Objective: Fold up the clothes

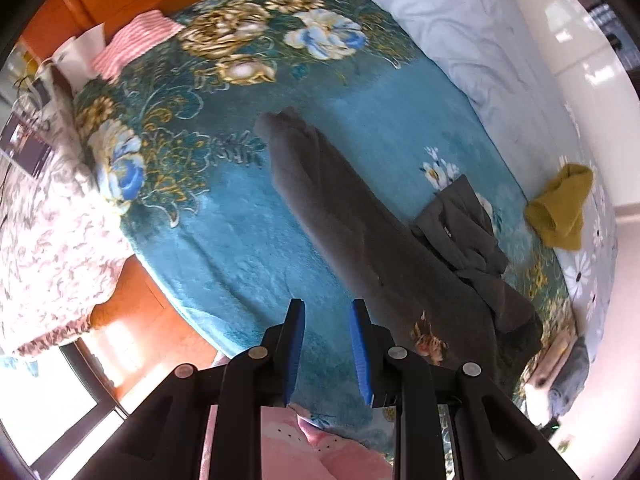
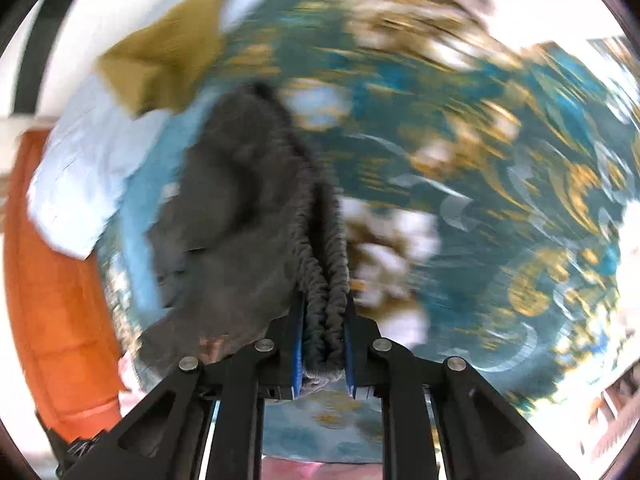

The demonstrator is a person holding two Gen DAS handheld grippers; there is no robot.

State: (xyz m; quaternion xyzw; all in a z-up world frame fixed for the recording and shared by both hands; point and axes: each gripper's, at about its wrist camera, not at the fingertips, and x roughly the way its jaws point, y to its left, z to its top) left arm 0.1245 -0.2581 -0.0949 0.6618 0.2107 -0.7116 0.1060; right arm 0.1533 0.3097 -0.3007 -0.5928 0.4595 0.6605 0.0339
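Note:
Grey fleece trousers [image 1: 352, 216] lie stretched out lengthwise on a teal floral blanket [image 1: 224, 216]. My left gripper [image 1: 327, 312] is open and empty, just above the blanket beside the trousers' near end. In the right wrist view, my right gripper [image 2: 323, 312] is shut on the gathered elastic waistband of the grey trousers [image 2: 240, 208]. That view is motion-blurred. A crumpled dark grey garment [image 1: 464, 232] lies on the trousers. A mustard yellow garment [image 1: 560, 208] lies further right, and shows in the right wrist view [image 2: 160, 60] too.
A pale blue quilt [image 1: 460, 40] lies along the far side of the bed. A pink striped cloth [image 1: 136, 40] and a floral quilt [image 1: 44, 240] sit at the left. Orange wood bed frame [image 2: 52, 280] borders the blanket. A pink garment [image 1: 312, 452] is under my left gripper.

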